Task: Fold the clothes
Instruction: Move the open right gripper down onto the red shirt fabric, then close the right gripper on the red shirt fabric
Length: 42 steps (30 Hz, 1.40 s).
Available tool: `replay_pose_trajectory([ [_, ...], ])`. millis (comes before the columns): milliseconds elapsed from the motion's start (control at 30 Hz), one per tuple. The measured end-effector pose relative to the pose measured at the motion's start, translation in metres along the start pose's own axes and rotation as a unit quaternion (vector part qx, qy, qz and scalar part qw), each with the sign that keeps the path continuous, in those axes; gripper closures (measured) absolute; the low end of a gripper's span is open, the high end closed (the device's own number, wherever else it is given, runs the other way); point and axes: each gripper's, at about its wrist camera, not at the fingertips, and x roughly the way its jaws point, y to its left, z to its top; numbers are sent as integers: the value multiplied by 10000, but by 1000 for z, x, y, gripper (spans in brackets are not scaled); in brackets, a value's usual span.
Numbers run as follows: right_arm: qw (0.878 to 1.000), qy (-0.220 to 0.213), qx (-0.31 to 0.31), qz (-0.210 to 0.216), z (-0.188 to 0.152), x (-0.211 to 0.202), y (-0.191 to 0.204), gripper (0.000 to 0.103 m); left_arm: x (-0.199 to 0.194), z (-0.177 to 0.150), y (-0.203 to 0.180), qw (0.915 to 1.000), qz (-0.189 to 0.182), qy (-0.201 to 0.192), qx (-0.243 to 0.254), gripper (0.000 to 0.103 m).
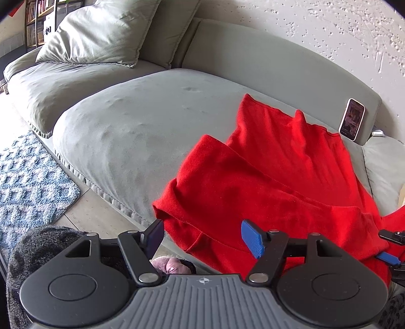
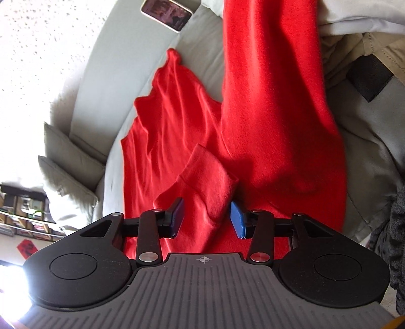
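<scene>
A red long-sleeved garment (image 1: 265, 177) (image 2: 265, 101) lies spread on the grey sofa seat (image 1: 139, 126). One sleeve is folded across it, with its cuff (image 2: 207, 177) pointing towards me. My right gripper (image 2: 206, 217) is low over that sleeve, its jaws half closed. The cuff sits between the blue pads (image 2: 238, 220), and I see no clear pinch. My left gripper (image 1: 205, 238) hangs open above the garment's near folded edge, holding nothing. The right gripper's tip (image 1: 391, 249) shows at the right edge of the left wrist view, on the red cloth.
A phone (image 1: 352, 119) (image 2: 167, 12) leans against the sofa back behind the garment. Cushions (image 1: 101, 30) fill the left end. A blue patterned rug (image 1: 30, 182) covers the floor on the left. Beige and grey clothes (image 2: 367, 126) lie to the right. A person's dark speckled knee (image 1: 38, 248) is near.
</scene>
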Motion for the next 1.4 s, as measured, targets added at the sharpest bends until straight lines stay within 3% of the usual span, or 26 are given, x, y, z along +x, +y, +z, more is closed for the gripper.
replay_pose_trajectory([
  [233, 9999, 2, 103, 17, 2, 1, -5, 65, 3, -1, -3, 10000, 6, 54, 54, 36],
  [1033, 9999, -24, -82, -107, 1, 2, -2, 69, 4, -2, 0, 9999, 97, 77, 81, 35],
  [1133, 9990, -105, -358, -228, -2, 1, 6, 84, 3, 1, 7, 9999, 160, 34, 34, 35],
  [1300, 9943, -275, -1022, -99, -10, -10, 33, 94, 1, 3, 18, 9997, 224, 8, -97, 35],
  [1400, 9862, -602, -1541, 86, -14, -30, 56, 97, 0, 3, 22, 9996, 233, 5, -160, 35],
])
